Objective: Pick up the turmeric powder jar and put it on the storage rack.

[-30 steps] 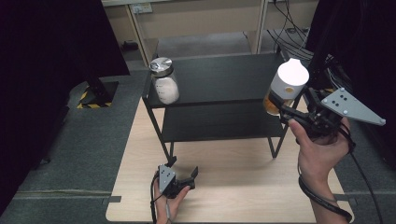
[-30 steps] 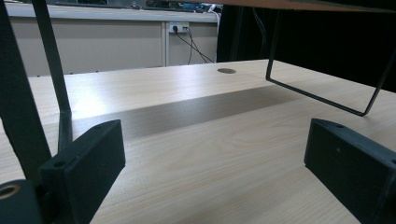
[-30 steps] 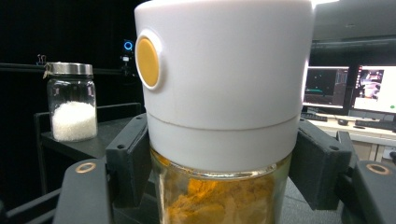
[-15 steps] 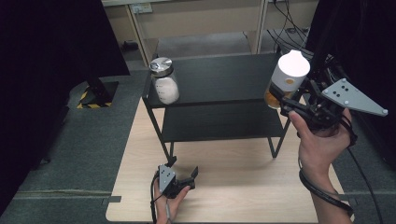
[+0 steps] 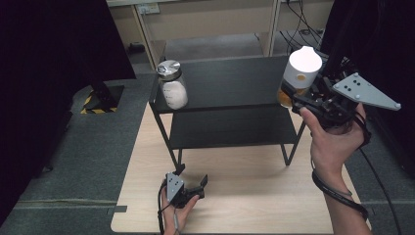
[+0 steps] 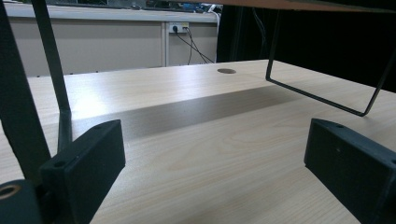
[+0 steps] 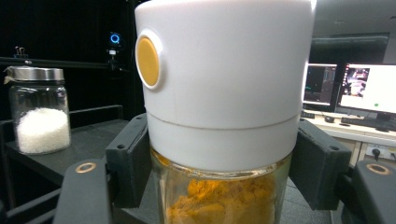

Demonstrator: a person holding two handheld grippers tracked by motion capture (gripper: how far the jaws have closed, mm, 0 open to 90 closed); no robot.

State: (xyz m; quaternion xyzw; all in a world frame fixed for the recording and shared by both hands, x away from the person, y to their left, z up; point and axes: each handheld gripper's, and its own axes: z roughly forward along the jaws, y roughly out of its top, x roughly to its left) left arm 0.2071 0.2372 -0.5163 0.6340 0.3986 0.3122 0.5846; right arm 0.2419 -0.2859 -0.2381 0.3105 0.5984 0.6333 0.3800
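Two black block-shaped jaws of the left gripper (image 6: 215,172) are seen set wide apart, low over a pale wooden tabletop (image 6: 210,140), with nothing between them. A round hole (image 6: 226,71) is seen in the wood farther off. Thin black metal shelf legs (image 6: 51,70) are planted on the tabletop at left and right.
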